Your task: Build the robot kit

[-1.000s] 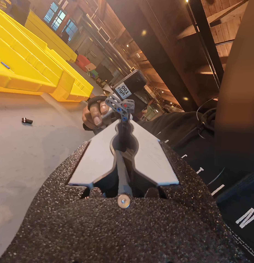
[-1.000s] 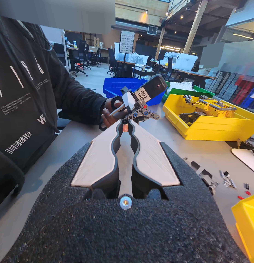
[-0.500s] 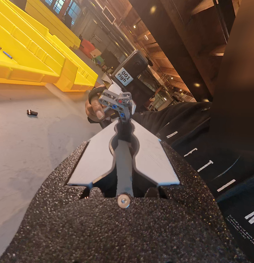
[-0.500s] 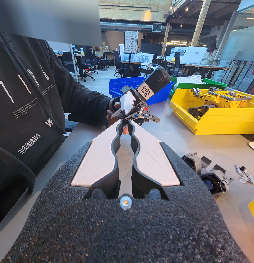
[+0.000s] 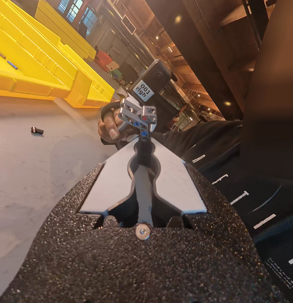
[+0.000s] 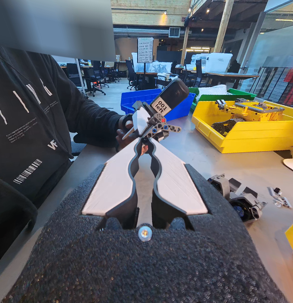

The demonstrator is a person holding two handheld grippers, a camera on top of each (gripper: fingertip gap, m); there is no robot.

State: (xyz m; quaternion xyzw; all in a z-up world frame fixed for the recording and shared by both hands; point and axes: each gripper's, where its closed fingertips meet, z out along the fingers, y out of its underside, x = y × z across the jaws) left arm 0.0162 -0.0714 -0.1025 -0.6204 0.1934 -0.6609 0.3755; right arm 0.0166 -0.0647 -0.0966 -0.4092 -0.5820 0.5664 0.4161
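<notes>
A grey beam assembly with blue and red pins is clamped in my left gripper, which is shut on its dark lower beam. In the right wrist view the same assembly sticks out of the left gripper, held above the grey table. My right gripper is shut, with its tips pinching a small black piece right at the assembly's underside. The right gripper's body shows just behind the assembly in the left wrist view. A hand holds it.
Yellow bins line the table's far side, and a small black connector lies loose. In the right wrist view are a yellow bin with a tracked model, a blue bin, a green bin, a grey motor block and small loose parts. My two grippers' fingertips are within a few centimetres of each other. Left tips and right tips are each some 20 cm from the small black connector.
Both grippers stay shut and tip to tip. The assembly has turned slightly in the left wrist view. The right wrist view has swung, bringing the grey motor block into sight.
</notes>
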